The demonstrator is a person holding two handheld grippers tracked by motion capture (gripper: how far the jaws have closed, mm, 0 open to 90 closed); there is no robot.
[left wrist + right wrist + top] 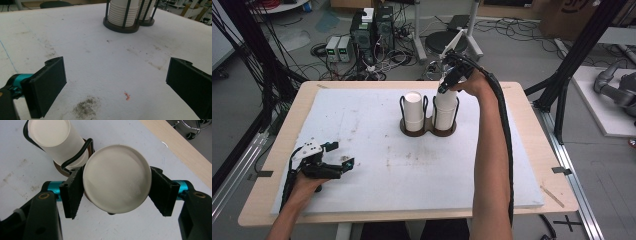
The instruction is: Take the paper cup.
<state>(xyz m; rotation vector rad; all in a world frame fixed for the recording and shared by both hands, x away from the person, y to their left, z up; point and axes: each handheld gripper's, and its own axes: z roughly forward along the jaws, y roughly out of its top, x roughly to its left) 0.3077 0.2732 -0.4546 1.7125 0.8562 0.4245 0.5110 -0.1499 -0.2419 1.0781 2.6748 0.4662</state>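
Two stacks of upturned white cups stand in a dark two-ring wire holder (428, 131) at the back middle of the white board. Over the right stack (445, 114) my right gripper (446, 89) points down. In the right gripper view its gripper (117, 191) has both pads pressed on the sides of the top cup (117, 177). The left stack (414, 111) (53, 137) stands free beside it. My left gripper (343, 154) rests low near the board's front left, jaws wide open (117, 82) and empty, facing the holder (120, 27).
The white board (372, 150) lies on a wooden table (537, 150) and has grey smudges and a small red mark (127, 96). Behind the table, electronic boxes (372, 30) and cables lie on the floor. Black frame posts (577, 55) stand at both sides.
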